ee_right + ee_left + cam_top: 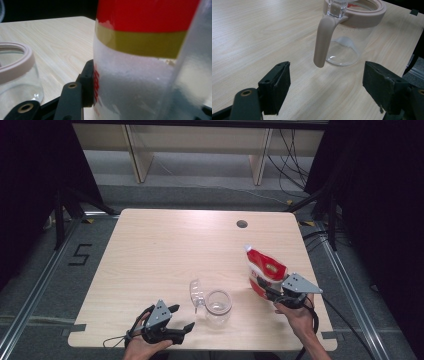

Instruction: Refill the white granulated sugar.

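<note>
Pale wood table [165, 245] on grey floor [45, 270], dark-curtained room.

Clear glass jar [218, 306], glossy plastic pouch [265, 270], wood-grain table [165, 250].

I've got a red pouch [265, 268] with a mustard-yellow band and a frosted white lower half, red print on it. The jar [218, 306] is clear glass with a pale pinkish-beige rim and handle. Table [165, 250] is light woodgrain. Both grippers' pads are black.
</note>
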Motion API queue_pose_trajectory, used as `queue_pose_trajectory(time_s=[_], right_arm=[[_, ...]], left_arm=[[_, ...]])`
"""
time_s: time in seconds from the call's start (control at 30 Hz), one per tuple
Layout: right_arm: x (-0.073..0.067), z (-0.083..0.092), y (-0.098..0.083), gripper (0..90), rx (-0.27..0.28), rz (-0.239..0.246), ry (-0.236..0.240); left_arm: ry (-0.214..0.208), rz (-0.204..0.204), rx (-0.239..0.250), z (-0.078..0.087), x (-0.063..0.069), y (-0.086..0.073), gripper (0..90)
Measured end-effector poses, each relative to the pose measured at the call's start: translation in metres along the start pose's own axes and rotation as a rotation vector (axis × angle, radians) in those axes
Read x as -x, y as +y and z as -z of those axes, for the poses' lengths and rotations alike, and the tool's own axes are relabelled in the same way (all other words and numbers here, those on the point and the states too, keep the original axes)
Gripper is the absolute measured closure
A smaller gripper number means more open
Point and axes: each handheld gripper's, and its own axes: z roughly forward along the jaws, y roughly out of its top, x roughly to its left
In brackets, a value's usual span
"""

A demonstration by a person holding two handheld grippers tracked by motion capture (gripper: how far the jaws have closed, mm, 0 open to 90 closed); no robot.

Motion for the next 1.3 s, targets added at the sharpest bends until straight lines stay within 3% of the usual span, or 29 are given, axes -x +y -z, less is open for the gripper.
queue_pose_trajectory(time_s=[0.1,0.17,0.2,0.23,0.3,0.37,0.4,0.43,0.5,0.63,0.8,1.13,1.3], right_arm=[[-0.005,0.01,0.004,55.3,0.007,-0.015,-0.004],[-0.006,0.013,0.004,55.4,0.024,0.007,0.013],[-0.009,0.018,0.004,55.4,0.001,0.004,0.007],[-0.01,0.02,0.003,55.5,0.002,0.017,0.012],[-0.013,0.026,0.001,55.6,-0.014,0.025,0.012],[-0.016,0.028,0.0,55.7,-0.009,0.034,0.023],[-0.017,0.03,0.001,55.7,-0.011,0.055,0.014],[-0.02,0.033,0.001,55.7,-0.012,0.054,0.008],[-0.024,0.037,0.002,55.8,-0.014,0.06,0.023],[-0.032,0.046,0.003,55.9,-0.035,0.153,0.009],[-0.041,0.053,0.001,56.0,-0.065,0.217,0.006],[-0.049,0.058,0.001,56.3,-0.094,0.295,-0.014],[-0.053,0.061,0.001,56.4,-0.118,0.364,-0.036]], left_arm=[[0.006,-0.009,-0.008,0.0,-0.001,-0.001,22.3],[0.006,0.017,-0.004,-0.001,0.001,-0.001,22.3],[0.0,-0.008,-0.001,-0.001,-0.001,0.0,22.3],[0.007,0.008,-0.01,-0.001,0.0,-0.001,22.2],[0.005,-0.011,-0.007,-0.001,-0.001,0.0,22.2],[0.008,0.027,0.003,-0.002,0.001,-0.001,22.2],[0.006,0.022,0.005,-0.002,0.001,-0.001,22.2],[0.008,-0.013,-0.012,0.0,-0.001,0.0,22.1],[0.005,0.009,-0.005,-0.001,0.0,-0.001,22.1],[0.004,0.003,-0.004,-0.001,-0.001,-0.001,22.1],[0.007,0.013,-0.004,-0.001,0.0,-0.001,22.1],[0.01,0.028,0.005,-0.002,0.0,-0.001,22.0],[0.01,0.028,0.006,-0.002,0.0,-0.001,22.0]])
